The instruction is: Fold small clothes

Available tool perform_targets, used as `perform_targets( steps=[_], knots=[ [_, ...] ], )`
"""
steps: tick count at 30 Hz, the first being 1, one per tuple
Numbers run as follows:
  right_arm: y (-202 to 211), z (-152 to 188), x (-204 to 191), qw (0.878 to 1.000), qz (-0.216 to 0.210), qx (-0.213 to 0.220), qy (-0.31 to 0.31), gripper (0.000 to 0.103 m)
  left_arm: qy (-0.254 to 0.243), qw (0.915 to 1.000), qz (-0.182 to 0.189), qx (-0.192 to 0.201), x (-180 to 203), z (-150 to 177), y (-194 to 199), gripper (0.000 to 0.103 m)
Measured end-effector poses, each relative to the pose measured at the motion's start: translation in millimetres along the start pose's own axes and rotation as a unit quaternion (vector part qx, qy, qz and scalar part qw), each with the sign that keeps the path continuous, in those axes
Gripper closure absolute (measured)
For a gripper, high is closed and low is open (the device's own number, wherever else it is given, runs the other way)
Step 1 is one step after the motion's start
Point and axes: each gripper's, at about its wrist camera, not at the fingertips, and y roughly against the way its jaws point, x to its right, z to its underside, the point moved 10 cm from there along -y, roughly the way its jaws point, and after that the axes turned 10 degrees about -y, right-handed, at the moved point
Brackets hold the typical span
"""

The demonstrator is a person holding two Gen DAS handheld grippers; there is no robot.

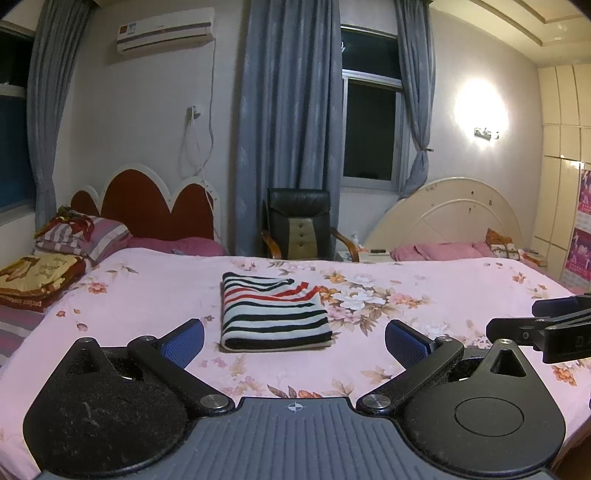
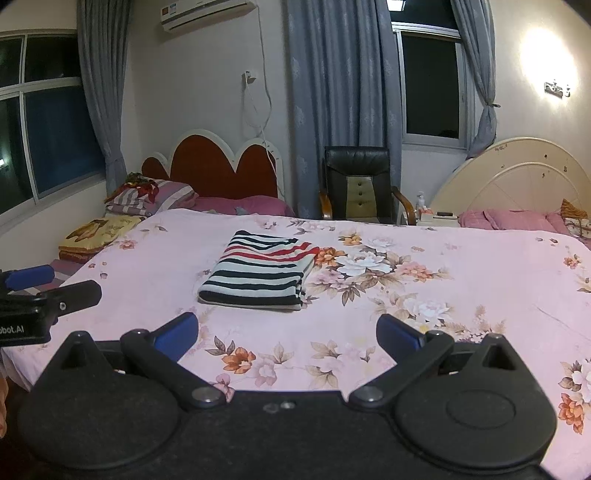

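Striped garment (image 1: 274,312) lies folded into a neat rectangle on the bed (image 1: 147,295), flat on the pink floral bedspread, black, white and red stripes showing, folded edge toward the cameras. In the right wrist view the same garment (image 2: 258,275) sits left of centre, just beside the big flower print (image 2: 364,264).

Left tool (image 1: 294,341) hovers near the bed's close edge, fingers spread wide, blue pads (image 1: 184,341) well apart, nothing between them. It is short of the garment, not touching it. Right tool (image 2: 287,332) is likewise wide open and empty, blue pads (image 2: 177,332) apart, held above the bedspread short of the garment.

Each tool shows in the other's camera: right tool at the right edge of the left view (image 1: 546,325), left tool at the left edge of the right view (image 2: 44,291). They sit side by side, apart from each other.

Background: red scalloped headboard (image 1: 155,206), stack of folded bedding (image 1: 40,277) at far left, black office chair (image 1: 299,229) behind the bed, cream headboard (image 1: 454,218) to the right, grey curtains (image 1: 291,110), wall air conditioner (image 1: 166,31), lit wall lamp (image 1: 485,133).
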Motion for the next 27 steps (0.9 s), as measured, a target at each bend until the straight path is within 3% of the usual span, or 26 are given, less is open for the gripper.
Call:
perform_targets(
  steps=[27],
  knots=[
    [4.9,-2.8,9.1,1.000,0.013,0.001,0.005,0.001,-0.010,0.9999,0.007,0.008,9.0,-7.2,6.0,0.000]
  ],
)
